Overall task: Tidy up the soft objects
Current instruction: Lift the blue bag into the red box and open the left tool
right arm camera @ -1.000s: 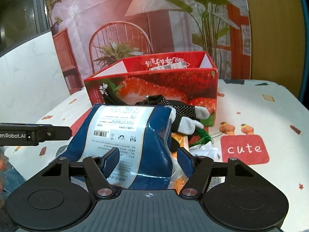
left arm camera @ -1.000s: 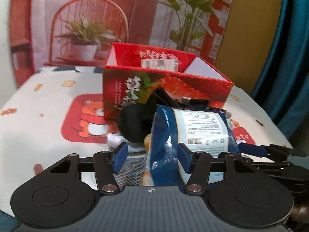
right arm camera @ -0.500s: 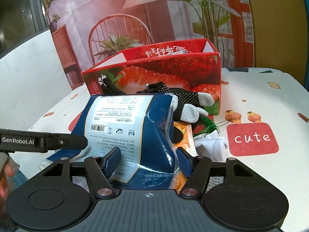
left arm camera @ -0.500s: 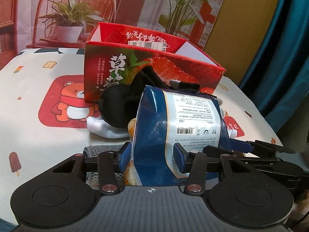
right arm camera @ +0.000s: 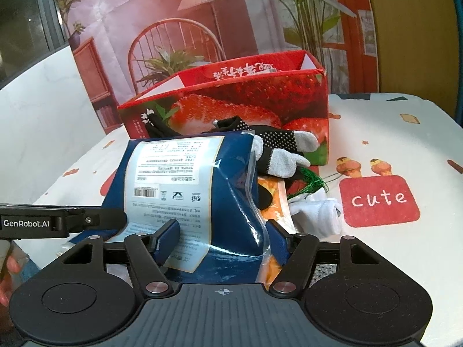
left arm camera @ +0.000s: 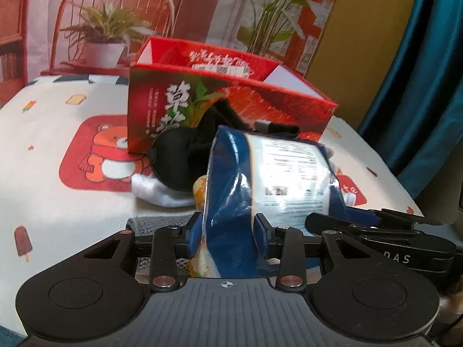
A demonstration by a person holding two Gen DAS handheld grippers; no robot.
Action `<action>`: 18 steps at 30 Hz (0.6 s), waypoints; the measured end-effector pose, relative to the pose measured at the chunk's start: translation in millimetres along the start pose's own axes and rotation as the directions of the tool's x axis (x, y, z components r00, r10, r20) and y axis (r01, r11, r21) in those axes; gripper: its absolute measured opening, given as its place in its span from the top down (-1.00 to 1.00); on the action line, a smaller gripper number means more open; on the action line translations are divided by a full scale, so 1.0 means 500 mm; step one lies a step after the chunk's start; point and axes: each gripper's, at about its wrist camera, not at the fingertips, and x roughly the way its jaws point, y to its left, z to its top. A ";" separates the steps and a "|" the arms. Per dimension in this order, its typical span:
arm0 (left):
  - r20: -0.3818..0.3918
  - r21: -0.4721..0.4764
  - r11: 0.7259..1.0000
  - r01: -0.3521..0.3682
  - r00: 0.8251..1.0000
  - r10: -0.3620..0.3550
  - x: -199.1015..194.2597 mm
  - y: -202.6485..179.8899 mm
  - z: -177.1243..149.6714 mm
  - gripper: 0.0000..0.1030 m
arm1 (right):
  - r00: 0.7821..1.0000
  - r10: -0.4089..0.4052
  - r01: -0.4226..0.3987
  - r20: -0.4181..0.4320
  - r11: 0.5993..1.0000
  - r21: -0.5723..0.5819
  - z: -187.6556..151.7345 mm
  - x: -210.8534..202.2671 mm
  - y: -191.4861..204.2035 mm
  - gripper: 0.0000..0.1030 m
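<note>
A blue snack bag [left arm camera: 283,173] with a white label is held up over the table between both grippers. My left gripper [left arm camera: 227,231] has the bag's near-left end between its blue pads; its jaws are closing and both pads press the foil. My right gripper [right arm camera: 222,240] is shut on the other end of the blue bag [right arm camera: 179,173]. Its finger [left arm camera: 358,217] shows at the bag's right side in the left wrist view. Behind stands an open red strawberry box [right arm camera: 231,98]. In front of the box lie black and grey gloves [right arm camera: 277,150], white socks [right arm camera: 318,214] and an orange packet [right arm camera: 275,196].
A black soft item [left arm camera: 173,162] and a white sock [left arm camera: 156,193] lie by the red box [left arm camera: 173,95]. A grey knitted cloth [left arm camera: 156,222] sits under my left gripper. Green string [right arm camera: 312,182] lies by the gloves. The tablecloth [right arm camera: 405,150] is bare to the right.
My left gripper shifted onto the bag's end and narrowed its jaws around it; the bag now sits squeezed between its pads. My right gripper kept its hold.
</note>
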 end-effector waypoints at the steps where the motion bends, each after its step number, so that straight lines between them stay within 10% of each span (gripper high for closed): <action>1: 0.010 0.008 1.000 0.004 1.000 -0.004 -0.004 -0.003 0.001 0.21 | 1.000 0.007 -0.007 0.011 1.000 -0.007 0.001 -0.004 0.002 -0.10; 11: 0.045 0.011 1.000 -0.024 0.999 0.024 -0.020 -0.004 0.005 0.25 | 0.996 0.024 -0.019 0.086 0.998 -0.057 0.010 -0.034 0.017 0.45; 18: 0.109 0.028 0.999 -0.017 0.994 0.014 -0.051 -0.014 0.022 0.25 | 0.990 0.034 -0.027 0.135 0.998 -0.056 0.025 -0.058 0.021 0.45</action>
